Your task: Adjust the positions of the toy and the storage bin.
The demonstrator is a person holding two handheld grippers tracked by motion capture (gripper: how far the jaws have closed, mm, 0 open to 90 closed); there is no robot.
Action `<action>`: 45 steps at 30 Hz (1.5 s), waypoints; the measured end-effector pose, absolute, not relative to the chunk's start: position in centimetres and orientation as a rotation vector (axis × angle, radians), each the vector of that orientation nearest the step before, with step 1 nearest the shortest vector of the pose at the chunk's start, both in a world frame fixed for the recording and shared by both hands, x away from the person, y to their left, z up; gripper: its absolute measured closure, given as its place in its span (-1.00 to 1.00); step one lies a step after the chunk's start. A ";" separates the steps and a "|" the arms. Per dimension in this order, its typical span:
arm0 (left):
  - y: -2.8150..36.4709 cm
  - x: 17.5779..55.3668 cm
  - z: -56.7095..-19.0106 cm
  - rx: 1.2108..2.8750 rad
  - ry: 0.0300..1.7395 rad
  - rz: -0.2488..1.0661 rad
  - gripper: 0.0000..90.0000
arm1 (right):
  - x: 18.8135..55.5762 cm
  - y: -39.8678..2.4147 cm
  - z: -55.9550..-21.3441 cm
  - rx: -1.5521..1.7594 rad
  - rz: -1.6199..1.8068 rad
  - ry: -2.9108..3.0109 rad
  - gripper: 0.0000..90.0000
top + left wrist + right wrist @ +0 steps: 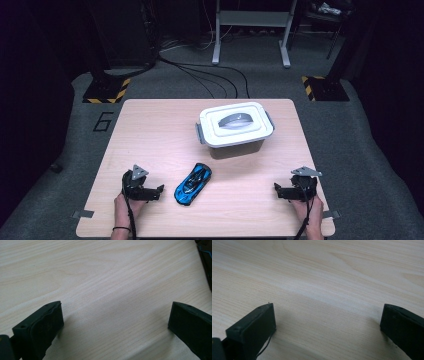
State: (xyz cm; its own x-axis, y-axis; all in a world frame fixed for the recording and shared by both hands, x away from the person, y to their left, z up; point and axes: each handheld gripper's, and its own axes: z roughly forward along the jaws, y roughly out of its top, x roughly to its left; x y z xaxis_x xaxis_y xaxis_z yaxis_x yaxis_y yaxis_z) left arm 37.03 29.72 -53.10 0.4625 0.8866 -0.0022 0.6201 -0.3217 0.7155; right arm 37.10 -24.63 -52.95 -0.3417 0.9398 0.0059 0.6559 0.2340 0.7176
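A blue and black toy car lies near the table's front edge, nose toward the back right. Its dark edge shows at the top right corner of the left gripper view. A white plastic box with a clipped lid and a grey handle stands behind it, right of centre. My left gripper rests on the table just left of the car, open, with bare wood between its jaws. My right gripper rests at the front right, open over bare wood.
The light wooden table sits on grey carpet. Cables, a metal stand and yellow-black striped bases lie on the floor beyond its far edge. A person's hands hold both grippers at the front edge.
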 end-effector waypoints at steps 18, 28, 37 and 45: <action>28.6 36.7 -52.2 2.060 1.269 0.525 -0.98 | 37.2 -24.8 -52.9 1.458 0.880 2.079 -0.99; 27.6 36.4 -49.5 2.036 1.272 0.516 -0.97 | 37.1 -24.8 -52.9 1.463 0.881 2.075 -0.98; 26.1 36.1 -47.7 2.021 1.281 0.521 -0.97 | 37.2 -24.8 -52.9 1.465 0.884 2.075 -0.98; 23.5 36.5 -46.7 2.053 1.252 0.491 -0.98 | 37.1 -24.8 -52.9 1.466 0.882 2.068 -0.97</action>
State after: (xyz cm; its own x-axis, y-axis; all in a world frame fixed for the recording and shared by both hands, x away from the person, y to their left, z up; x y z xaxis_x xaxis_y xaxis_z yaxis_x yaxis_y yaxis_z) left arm 36.51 23.46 -46.71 0.4676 0.8835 -0.0274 0.6296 -0.3112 0.7119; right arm 37.12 -24.79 -52.92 -0.3314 0.9435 0.0001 0.6532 0.2294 0.7216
